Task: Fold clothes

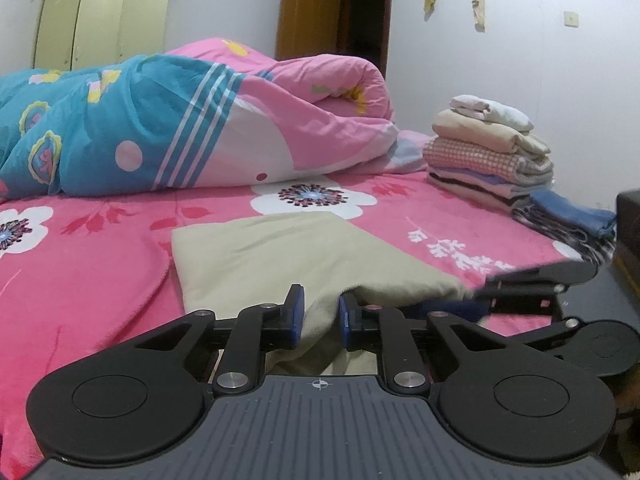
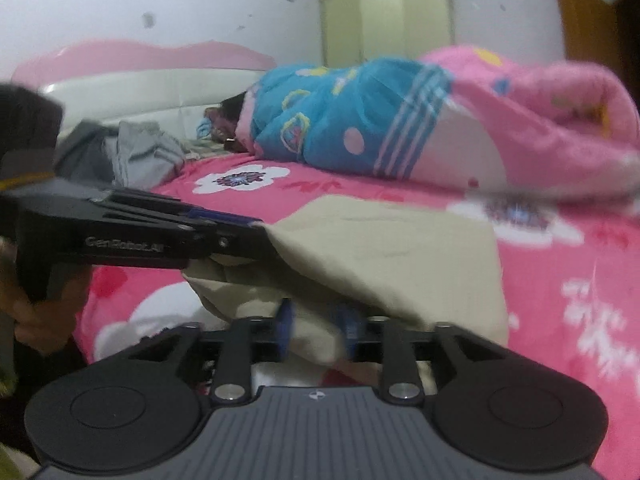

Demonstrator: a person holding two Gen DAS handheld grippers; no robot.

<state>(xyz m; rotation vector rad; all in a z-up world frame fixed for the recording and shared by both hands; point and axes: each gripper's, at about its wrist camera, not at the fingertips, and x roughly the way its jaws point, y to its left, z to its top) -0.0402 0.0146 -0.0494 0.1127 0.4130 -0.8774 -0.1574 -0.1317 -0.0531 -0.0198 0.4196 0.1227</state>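
Observation:
A folded beige garment (image 1: 288, 256) lies on the pink flowered bedspread (image 1: 100, 264), with its near edge lifted. My left gripper (image 1: 322, 316) is shut on that edge, and the cloth fills the narrow gap between its blue pads. In the right wrist view the left gripper (image 2: 256, 226) comes in from the left and pinches the beige garment (image 2: 400, 248) at its left corner. My right gripper (image 2: 319, 328) stands open; cloth drapes loosely between its blurred blue pads. In the left wrist view the right gripper (image 1: 460, 306) shows blurred at the garment's right corner.
A stack of folded clothes (image 1: 488, 156) sits at the bed's far right, with a blue fringed scarf (image 1: 572, 216) beside it. A rolled pink and blue quilt (image 1: 180, 120) fills the back. Grey clothes (image 2: 136, 152) lie near the headboard (image 2: 140, 92). A dark box (image 1: 628, 232) stands at the right.

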